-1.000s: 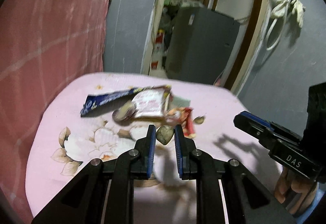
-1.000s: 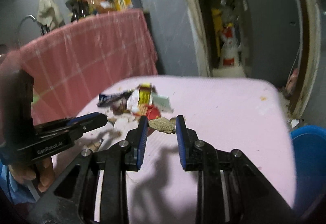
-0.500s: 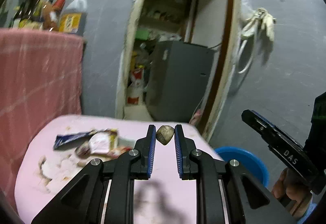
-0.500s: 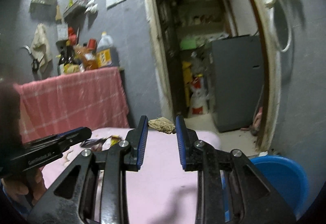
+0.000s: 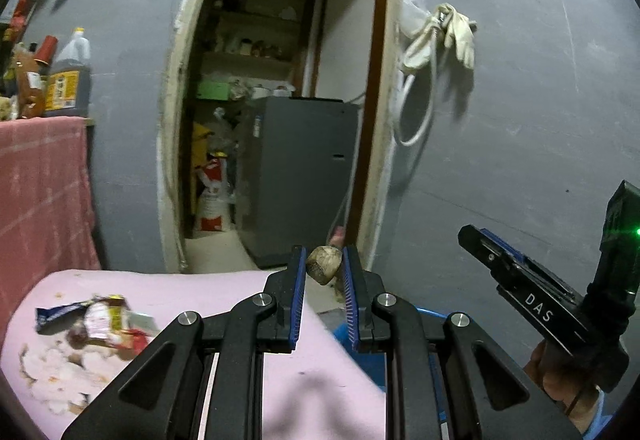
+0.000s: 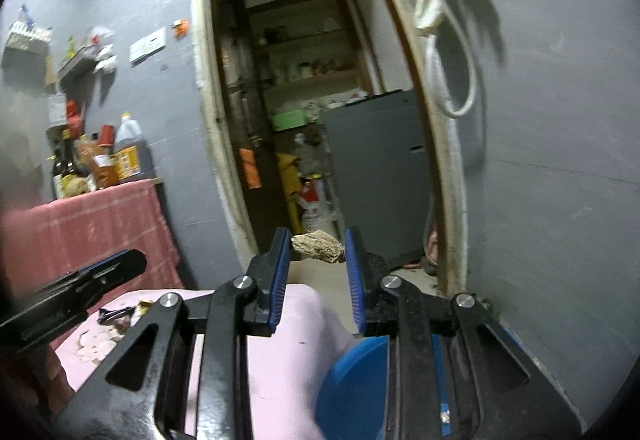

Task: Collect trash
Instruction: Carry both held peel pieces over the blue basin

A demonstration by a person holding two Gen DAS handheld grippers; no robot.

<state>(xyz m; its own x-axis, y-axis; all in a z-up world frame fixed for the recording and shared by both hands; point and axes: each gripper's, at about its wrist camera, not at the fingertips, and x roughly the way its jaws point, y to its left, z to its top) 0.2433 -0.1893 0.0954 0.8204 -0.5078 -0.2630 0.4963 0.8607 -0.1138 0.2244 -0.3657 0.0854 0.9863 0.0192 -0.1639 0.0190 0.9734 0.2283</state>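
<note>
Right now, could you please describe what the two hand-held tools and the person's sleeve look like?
Both tools, left and right, are black angular linkages with silver pivot bolts and ribbed blue pads. The right one's side reads "DAS" in white, with a green light glowing on its body. A light blue cuff shows below the hand.

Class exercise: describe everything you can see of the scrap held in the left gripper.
The scrap is a small rounded lump, tan and brownish with pale streaks, looking like a nutshell piece or crumpled paper; which one cannot be told. It is clamped near the tips of the left gripper, one blue ribbed pad on each side, held in the air beyond the pink table's edge, touching nothing else.
</note>
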